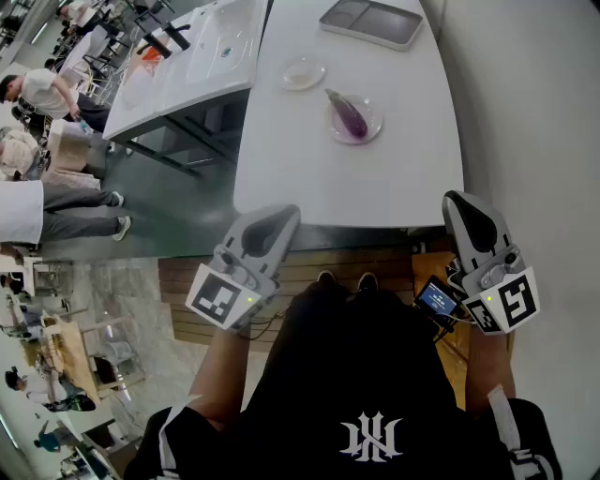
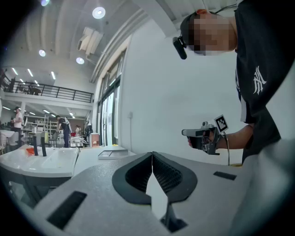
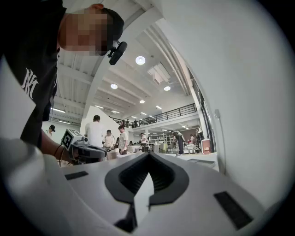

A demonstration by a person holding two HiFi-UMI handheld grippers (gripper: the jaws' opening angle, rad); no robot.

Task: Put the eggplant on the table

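Tray (image 1: 370,23) partly beyond top edge

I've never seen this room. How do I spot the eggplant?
Find the white table ahead of the person. Two small clear plates sit on it, nearer than a gray tray. The eggplant is the purple thing on the right-hand plate; the other plate looks empty.

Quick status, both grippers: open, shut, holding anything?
Left gripper: shut, nothing between the jaws.
Right gripper: shut, nothing between the jaws.
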